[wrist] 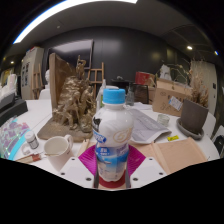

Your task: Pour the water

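bottle [112,135] is held upright between the pink pads [88,160] of the gripper [112,172], fingers apparently clamped on it (cap on). paper cup [57,150] sits at approx 9 o'clock, close by. grasp step judged done; next, bottle must be carried over & tilted.

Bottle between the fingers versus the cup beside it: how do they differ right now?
The bottle is tall, white with a blue cap and label; the cup is short, pale and plain. The bottle is capped, while the cup is open at the top. The bottle sits between the gripper fingers, pads against its sides; the cup stands free, off to one side. Both are upright on the white table.
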A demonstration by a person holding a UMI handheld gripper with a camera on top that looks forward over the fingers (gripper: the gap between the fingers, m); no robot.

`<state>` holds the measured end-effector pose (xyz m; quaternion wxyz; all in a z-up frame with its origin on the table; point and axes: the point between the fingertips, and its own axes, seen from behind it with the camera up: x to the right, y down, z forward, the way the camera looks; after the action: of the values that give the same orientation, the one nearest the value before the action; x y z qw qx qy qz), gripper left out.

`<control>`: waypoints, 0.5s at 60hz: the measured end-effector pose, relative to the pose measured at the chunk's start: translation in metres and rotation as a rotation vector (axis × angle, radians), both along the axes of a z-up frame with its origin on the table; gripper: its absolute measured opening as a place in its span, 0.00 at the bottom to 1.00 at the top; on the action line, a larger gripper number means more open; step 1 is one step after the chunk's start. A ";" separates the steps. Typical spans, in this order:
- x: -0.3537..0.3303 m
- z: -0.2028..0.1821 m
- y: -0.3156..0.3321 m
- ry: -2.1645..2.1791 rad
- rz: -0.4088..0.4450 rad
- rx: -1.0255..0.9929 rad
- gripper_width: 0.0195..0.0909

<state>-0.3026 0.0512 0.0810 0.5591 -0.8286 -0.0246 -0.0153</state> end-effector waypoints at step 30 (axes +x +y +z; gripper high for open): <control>0.004 -0.005 -0.053 0.101 -0.095 -0.106 0.93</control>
<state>-0.2983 -0.0021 0.0758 0.5135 -0.8571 0.0420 0.0013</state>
